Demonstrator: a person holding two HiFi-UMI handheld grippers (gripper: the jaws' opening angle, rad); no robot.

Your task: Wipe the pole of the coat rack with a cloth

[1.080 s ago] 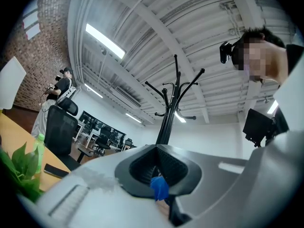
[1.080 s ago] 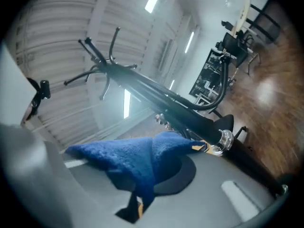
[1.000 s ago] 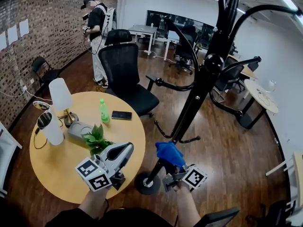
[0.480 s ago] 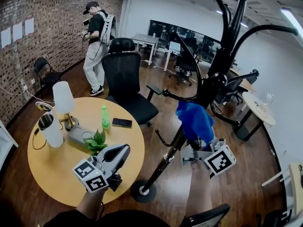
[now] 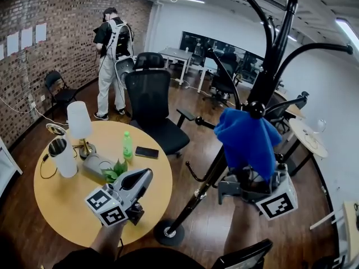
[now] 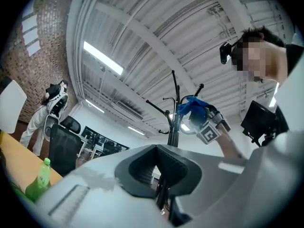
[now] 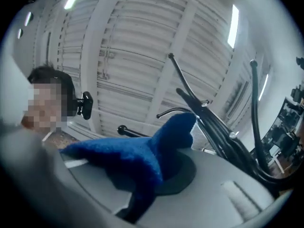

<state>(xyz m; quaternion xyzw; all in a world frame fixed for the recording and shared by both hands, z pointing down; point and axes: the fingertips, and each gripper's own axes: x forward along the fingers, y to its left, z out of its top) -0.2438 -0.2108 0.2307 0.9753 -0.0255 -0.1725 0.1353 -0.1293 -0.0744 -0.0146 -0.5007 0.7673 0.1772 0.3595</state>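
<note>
Right gripper [image 5: 251,175] clamps the blue cloth [image 5: 247,142] high up at the coat rack pole [image 5: 205,181]. The stretch toward seven o'clock probably still needs wiping. Left gripper [image 5: 143,181] hangs closed and empty at nine o'clock.

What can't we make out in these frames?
- Whether the cloth touches the pole: head view, the cloth covers that spot.
- One top hook of the coat rack: head view, cut off by the upper edge.
- The bottle label: head view, too small.
</note>
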